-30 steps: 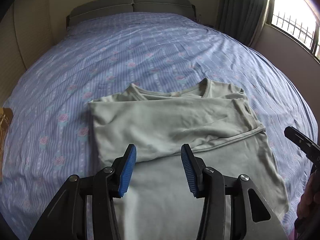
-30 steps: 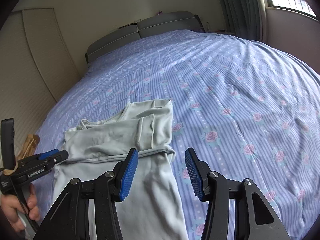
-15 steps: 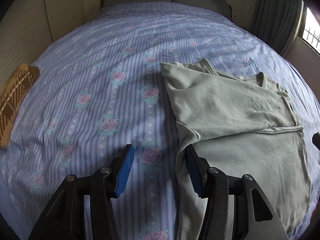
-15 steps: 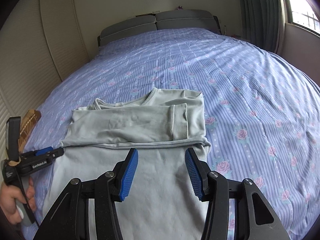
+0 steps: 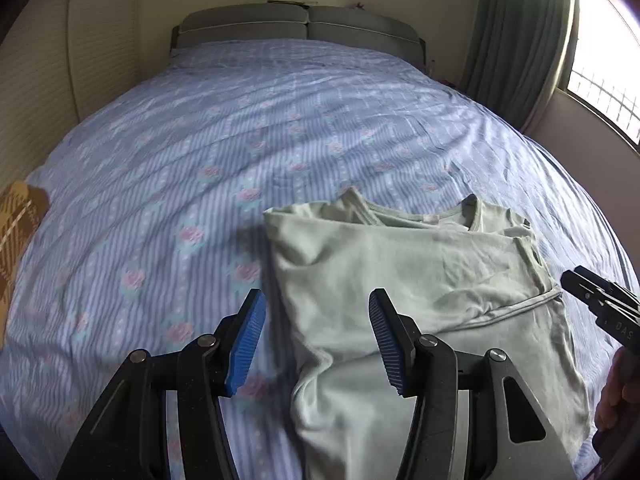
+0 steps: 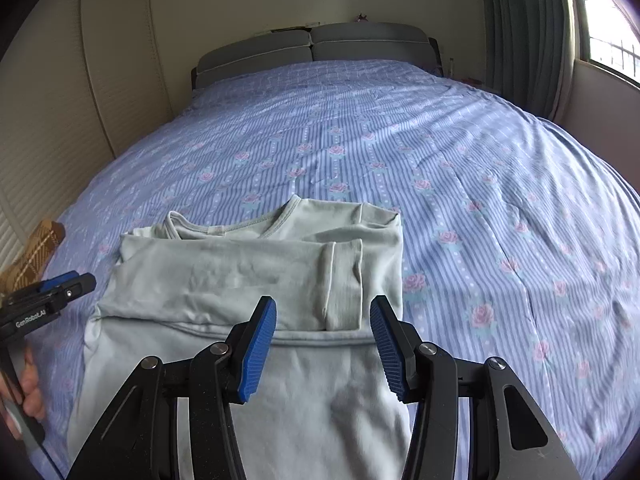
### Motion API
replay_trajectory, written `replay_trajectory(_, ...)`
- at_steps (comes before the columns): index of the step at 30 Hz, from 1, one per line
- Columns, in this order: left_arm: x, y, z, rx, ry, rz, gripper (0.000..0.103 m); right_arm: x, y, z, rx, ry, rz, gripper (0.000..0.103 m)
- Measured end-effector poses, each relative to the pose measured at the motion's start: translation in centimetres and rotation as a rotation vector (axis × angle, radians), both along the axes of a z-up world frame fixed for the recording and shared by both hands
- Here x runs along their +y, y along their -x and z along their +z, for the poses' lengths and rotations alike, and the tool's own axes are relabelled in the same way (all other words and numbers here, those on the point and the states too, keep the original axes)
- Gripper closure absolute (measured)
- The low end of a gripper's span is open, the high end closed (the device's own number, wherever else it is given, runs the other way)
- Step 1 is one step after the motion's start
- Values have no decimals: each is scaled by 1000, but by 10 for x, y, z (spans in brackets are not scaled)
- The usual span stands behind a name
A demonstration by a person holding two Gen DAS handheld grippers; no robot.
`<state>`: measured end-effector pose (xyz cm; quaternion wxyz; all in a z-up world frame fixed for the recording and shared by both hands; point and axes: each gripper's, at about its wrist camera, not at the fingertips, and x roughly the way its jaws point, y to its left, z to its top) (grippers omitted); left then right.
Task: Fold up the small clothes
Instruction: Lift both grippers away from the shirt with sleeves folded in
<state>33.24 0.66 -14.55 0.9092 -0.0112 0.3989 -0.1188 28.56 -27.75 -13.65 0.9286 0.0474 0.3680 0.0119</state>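
Right now the pale green long-sleeved cotton shirt (image 6: 240, 280) lies flat on the blue striped bedsheet with pink roses (image 6: 400, 152), collar towards the grey padded headboard (image 6: 312, 50), both sleeves already folded across the chest. The left gripper (image 5: 316, 340) stands released over the shirt's left edge, its blue ribbed pads apart with nothing pinched between them. The right gripper (image 6: 323, 346) is likewise unclenched, hovering above the sleeve cuffs and the lower hem of that fold, empty

Judging from this, the likely next step is bringing the bottom of the shirt up, and several things could spoil it. The fabric looks thin and limp, so a pad closing on one layer alone would probably drag the folded sleeves out of place. A bite that goes too deep could catch the bedsheet beneath and pull it along. If the two grippers take hold at unequal points, the fold would probably come out crooked. The left side already bunches near the left gripper's right pad, and a careless lift might worsen that crease

The shirt's bottom hem is cut off behind both grippers' black frames, so I cannot tell how far it runs or whether it lies smooth. A brown checked item (image 5: 18, 224) at the bed's left edge is only partly in view and I cannot identify it. Fisheye bending distorts the bed's outline
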Motion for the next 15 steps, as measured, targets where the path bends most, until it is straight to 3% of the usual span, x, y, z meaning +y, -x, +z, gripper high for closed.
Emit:
replay_trajectory(3,-11,-30,-9,63,87,-79,49,-2,-24,-4,41,-5,16,54)
replay_trajectory(6,-12,-49,-22,117,149,-91,49,-2,-38,-8,53,-19,26,54)
replay_trajectory(10,-7,-63,-33,123,143,-79,49,3,-44,-14,48,-9,50,54)
replay_trajectory(15,-2,-83,-37,95,71,-50,48,4,-53,-32,78,-13,56,54)
